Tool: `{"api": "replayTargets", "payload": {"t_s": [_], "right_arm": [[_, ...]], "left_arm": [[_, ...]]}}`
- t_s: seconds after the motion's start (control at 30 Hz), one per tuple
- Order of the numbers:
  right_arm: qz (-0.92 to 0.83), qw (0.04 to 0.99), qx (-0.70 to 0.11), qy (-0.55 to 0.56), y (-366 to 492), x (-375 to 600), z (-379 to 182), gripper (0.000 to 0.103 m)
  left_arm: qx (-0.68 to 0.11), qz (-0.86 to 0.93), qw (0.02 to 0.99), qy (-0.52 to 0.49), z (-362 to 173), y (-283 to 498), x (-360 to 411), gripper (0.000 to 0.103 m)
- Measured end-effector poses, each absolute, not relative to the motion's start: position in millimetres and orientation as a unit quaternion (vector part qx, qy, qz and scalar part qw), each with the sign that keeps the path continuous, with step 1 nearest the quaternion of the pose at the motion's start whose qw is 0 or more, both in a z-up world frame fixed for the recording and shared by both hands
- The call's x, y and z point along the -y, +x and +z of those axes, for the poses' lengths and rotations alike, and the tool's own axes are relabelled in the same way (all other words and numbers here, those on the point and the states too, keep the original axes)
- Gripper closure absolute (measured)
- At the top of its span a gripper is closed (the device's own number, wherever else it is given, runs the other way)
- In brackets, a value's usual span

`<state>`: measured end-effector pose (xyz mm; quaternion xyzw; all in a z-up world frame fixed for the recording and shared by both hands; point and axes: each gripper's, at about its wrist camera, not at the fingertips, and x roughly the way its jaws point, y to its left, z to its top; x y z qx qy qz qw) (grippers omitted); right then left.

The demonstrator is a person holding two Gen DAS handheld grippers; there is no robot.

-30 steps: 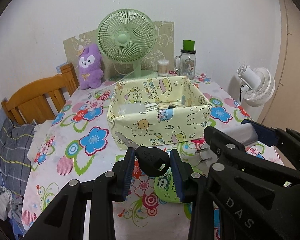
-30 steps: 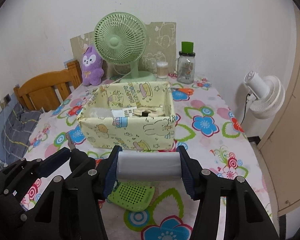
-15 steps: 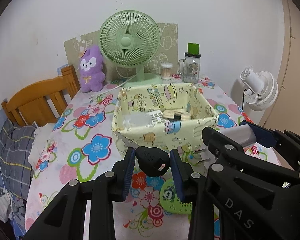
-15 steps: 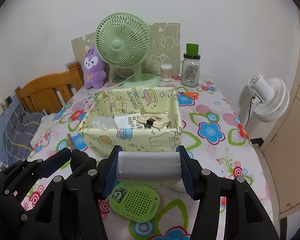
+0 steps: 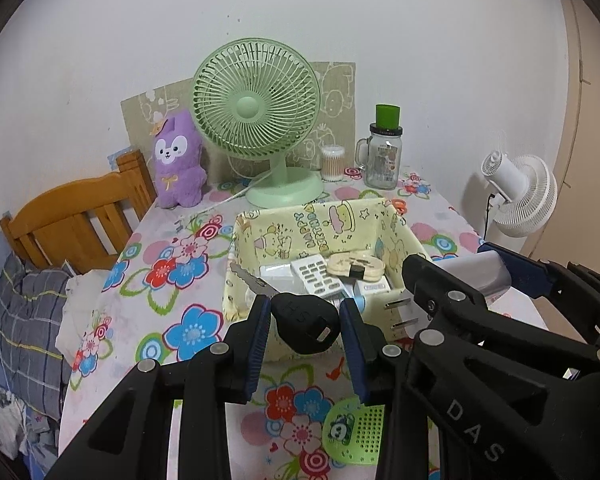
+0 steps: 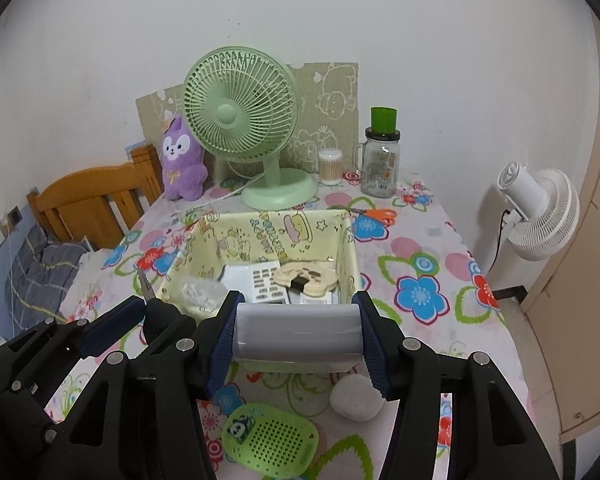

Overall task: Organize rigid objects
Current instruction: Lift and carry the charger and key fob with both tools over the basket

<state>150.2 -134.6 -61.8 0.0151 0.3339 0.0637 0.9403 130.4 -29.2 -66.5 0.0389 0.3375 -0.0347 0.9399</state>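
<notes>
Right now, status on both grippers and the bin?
Left gripper shut on black key. Right gripper shut on white charger. Fabric bin ahead, part filled. Nothing blocking.

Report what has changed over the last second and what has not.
Both grippers have risen and closed in on the yellow fabric box, whose contents now show. The left gripper stays shut on the black-headed key, the right gripper on the white charger block. Nothing released; the green perforated case stays put.
</notes>
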Motion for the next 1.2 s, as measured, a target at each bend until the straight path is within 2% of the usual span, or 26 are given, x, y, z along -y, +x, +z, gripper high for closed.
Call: {"api": "replayTargets", "payload": {"t_s": [0.73, 1.2], "right_arm": [[0.062, 0.941, -0.334, 0.015, 203, 128, -62, 0.044], [0.073, 0.932, -0.354, 0.025, 239, 127, -80, 0.044]], "left_arm": [[-0.336, -0.035, 0.940, 0.048, -66, 185, 27, 0.067], [-0.356, -0.049, 0.932, 0.042, -84, 221, 26, 0.067]]}}
